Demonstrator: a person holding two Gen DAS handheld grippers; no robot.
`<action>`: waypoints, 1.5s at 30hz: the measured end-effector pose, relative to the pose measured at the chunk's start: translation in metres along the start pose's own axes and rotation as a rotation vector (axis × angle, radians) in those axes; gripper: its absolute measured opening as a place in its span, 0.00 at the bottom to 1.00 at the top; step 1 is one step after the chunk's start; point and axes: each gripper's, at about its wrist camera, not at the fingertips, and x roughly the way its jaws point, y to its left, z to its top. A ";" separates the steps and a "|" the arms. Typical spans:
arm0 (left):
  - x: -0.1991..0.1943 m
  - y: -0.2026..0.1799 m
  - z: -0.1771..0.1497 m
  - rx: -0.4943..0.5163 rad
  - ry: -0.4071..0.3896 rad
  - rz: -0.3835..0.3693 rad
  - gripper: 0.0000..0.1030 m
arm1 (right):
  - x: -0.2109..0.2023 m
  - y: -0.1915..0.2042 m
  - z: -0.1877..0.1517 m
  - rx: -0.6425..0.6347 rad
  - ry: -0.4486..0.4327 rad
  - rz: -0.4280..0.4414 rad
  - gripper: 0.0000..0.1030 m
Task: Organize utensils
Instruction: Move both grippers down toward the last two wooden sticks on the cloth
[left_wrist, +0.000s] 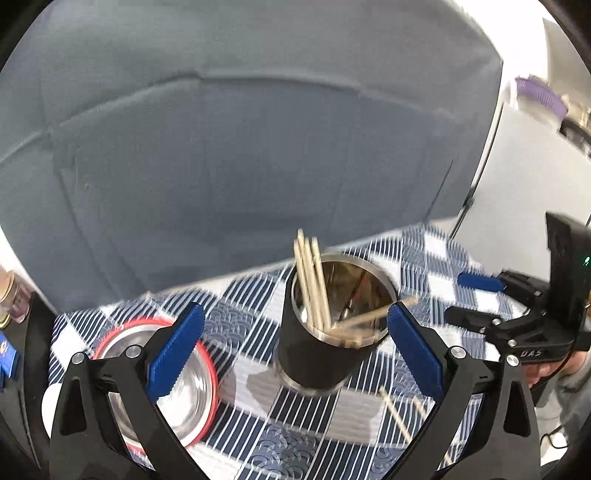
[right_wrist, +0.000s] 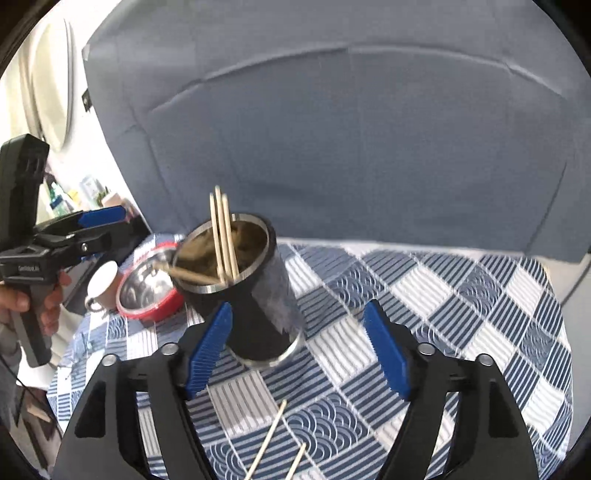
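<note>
Left wrist view: black cup (left_wrist: 325, 332) holds chopsticks (left_wrist: 312, 284) (both grippers (left_wrist: 295, 350) (right_wrist: 297, 350) spread, empty).

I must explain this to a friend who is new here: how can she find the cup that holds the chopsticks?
Look at the blue checked cloth before the grey sofa. The black cup stands near the middle, right of the red-rimmed bowl. Only it is tall, with sticks poking out.

Background items: blue-and-white checked tablecloth (right_wrist: 461, 295) covering the table; grey upholstered seat back (right_wrist: 351, 129) behind it; red-rimmed steel bowl (right_wrist: 147, 291) resting on the cloth; white cup (right_wrist: 101, 284) just beside the bowl; purple basket (left_wrist: 541, 94), blurred, far right.
</note>
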 end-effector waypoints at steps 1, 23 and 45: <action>0.002 -0.002 -0.004 0.000 0.013 -0.001 0.94 | 0.003 0.001 -0.006 -0.003 0.023 -0.010 0.75; 0.084 -0.063 -0.120 -0.028 0.396 -0.074 0.94 | 0.021 -0.006 -0.139 -0.007 0.349 -0.099 0.82; 0.136 -0.129 -0.149 0.144 0.505 0.028 0.96 | 0.014 0.002 -0.197 0.013 0.401 -0.217 0.77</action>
